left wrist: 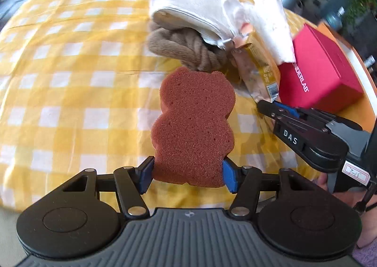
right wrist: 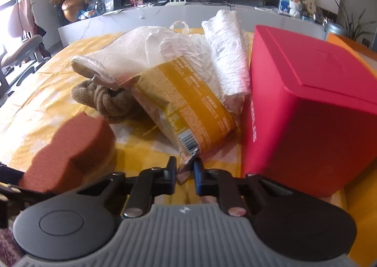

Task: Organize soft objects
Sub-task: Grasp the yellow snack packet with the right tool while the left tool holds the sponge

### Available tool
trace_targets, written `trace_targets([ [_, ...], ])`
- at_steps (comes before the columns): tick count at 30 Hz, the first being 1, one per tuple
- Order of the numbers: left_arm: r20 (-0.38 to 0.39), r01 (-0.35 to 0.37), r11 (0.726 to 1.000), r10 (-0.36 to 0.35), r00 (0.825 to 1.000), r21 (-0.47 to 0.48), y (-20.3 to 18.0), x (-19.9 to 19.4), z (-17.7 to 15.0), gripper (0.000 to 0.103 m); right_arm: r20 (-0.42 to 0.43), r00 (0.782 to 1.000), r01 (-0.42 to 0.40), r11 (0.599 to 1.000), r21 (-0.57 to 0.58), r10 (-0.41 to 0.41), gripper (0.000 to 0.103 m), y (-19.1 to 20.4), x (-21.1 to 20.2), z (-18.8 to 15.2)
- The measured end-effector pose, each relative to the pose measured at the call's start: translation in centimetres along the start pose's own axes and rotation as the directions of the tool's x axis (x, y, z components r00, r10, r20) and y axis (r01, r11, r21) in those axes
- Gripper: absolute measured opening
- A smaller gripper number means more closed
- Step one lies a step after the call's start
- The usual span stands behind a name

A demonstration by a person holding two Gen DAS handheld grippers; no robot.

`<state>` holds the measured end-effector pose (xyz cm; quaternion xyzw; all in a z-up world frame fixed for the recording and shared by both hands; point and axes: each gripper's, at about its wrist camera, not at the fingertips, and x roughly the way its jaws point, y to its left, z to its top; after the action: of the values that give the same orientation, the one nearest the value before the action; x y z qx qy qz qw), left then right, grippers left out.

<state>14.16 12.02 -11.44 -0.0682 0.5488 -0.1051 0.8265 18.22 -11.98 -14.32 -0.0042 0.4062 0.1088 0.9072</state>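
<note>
Left gripper [left wrist: 188, 174]: fingers clamped on the brown sponge [left wrist: 192, 123], lifted over the yellow checked counter [left wrist: 70, 78].
Right gripper [right wrist: 185, 174]: fingers pinched together on the yellow packet [right wrist: 186, 104] corner.
Red box [right wrist: 306, 111]: lid closed, at the counter's right edge.

Left gripper [left wrist: 188, 174] is pitched steeply down, blue pads [left wrist: 229, 176] pressed on the sides of the sponge [left wrist: 193, 123], which is held upright. Right gripper [right wrist: 185, 174] is angled down, jaws nearly closed, pinched on the packet's crimped end [right wrist: 186, 165].
</note>
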Motion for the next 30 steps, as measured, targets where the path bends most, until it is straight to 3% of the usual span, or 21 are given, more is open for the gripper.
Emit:
trace_targets([
  [7,0.031,-0.013,0.997,0.015,0.999,-0.075,-0.7,-1.4,-2.4,0.067,0.002,1.0,-0.004,1.0,-0.03,0.004,0.005,0.7,-3.9,-0.7],
  [11,0.04,-0.087,0.995,0.089,0.995,-0.052,-1.7,-1.7,-3.2,0.067,-0.043,0.998,-0.046,0.999,-0.002,0.046,0.0,0.4,-6.3,-2.1],
  [14,0.038,-0.093,0.994,0.095,0.995,-0.055,-1.6,-1.4,-3.1,0.067,-0.057,0.992,-0.108,0.994,0.01,0.108,0.0,0.7,-7.9,-3.1],
  [17,0.027,-0.085,0.993,0.087,0.996,-0.079,-1.3,-1.2,-3.3,0.067,-0.041,0.994,-0.104,0.994,-0.039,0.102,0.0,1.3,-8.5,-3.7],
  [20,0.048,-0.081,0.993,0.085,0.995,-0.082,-1.3,-1.4,-3.4,0.067,-0.023,0.994,-0.11,0.993,-0.028,0.11,0.007,0.2,-8.8,-3.0],
  [22,0.059,-0.075,0.994,0.08,0.995,-0.082,-1.4,-1.4,-3.4,0.067,0.005,0.997,-0.073,0.996,-0.052,0.073,0.033,-0.4,-8.6,-2.8],
  [24,0.062,-0.073,0.994,0.078,0.995,-0.085,-1.5,-1.3,-3.3,0.067,0.04,0.999,-0.027,0.996,-0.087,0.03,0.048,-0.8,-8.2,-2.9],
  [26,0.055,-0.069,0.994,0.074,0.996,-0.089,-1.5,-1.0,-3.2,0.067,0.053,0.999,0.008,0.994,-0.105,-0.002,0.059,-1.0,-7.5,-2.8],
  [28,0.049,-0.065,0.993,0.07,0.996,-0.097,-1.4,-0.8,-3.1,0.068,0.064,0.998,-0.012,0.994,-0.105,0.019,0.075,-1.2,-7.1,-2.7],
  [30,0.05,-0.06,0.993,0.065,0.997,-0.105,-1.4,-0.7,-3.0,0.068,0.074,0.997,-0.027,0.993,-0.116,0.036,0.081,-1.0,-6.6,-2.6],
])
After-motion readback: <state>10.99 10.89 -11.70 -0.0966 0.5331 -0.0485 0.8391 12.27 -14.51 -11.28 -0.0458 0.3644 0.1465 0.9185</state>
